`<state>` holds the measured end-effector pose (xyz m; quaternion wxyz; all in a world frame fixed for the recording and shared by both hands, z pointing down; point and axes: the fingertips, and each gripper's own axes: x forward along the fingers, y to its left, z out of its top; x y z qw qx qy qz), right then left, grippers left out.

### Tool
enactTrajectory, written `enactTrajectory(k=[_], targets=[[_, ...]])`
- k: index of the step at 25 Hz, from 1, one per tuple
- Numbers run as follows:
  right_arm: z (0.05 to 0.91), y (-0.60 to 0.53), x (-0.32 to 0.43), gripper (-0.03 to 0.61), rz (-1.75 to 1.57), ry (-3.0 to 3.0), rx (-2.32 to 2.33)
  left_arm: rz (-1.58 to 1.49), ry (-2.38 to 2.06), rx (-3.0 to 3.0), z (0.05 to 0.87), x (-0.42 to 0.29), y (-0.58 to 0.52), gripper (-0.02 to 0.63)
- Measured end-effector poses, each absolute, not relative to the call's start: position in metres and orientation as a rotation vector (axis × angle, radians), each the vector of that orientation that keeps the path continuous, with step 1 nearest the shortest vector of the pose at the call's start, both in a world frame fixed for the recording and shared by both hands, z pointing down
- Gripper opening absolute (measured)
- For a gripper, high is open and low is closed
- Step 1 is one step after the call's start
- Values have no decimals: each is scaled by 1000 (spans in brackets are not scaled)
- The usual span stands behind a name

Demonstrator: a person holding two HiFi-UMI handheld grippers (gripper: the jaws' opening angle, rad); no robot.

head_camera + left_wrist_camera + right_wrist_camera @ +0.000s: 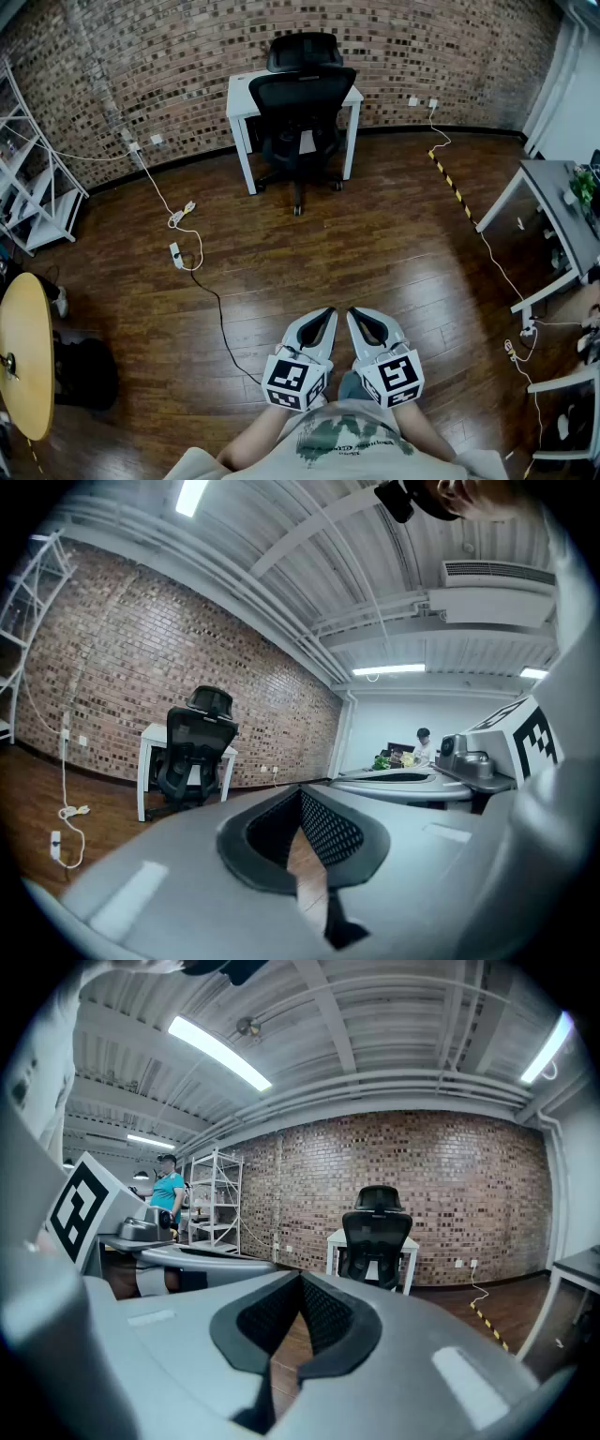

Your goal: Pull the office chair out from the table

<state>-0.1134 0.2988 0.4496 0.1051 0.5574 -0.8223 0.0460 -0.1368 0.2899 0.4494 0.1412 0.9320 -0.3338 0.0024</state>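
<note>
A black mesh office chair stands pushed in against a small white table at the far brick wall. It also shows far ahead in the left gripper view as the chair and in the right gripper view as the chair. My left gripper and right gripper are side by side close to my body, well short of the chair. Both are shut with nothing between the jaws.
A power strip and black cable lie on the wooden floor at the left. A white shelf rack stands at far left, a round wooden table at near left, a desk at right. Yellow-black tape runs across the floor.
</note>
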Motion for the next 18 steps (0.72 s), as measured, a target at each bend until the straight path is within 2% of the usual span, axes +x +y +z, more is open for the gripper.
enactTrajectory(k=[9, 18], targets=[[453, 235, -77, 0, 143, -2470, 1670, 66, -1021, 2668, 461, -119, 230, 14], [433, 143, -9, 0, 89, -2561, 1628, 76, -1074, 2690, 439, -43, 130, 14]])
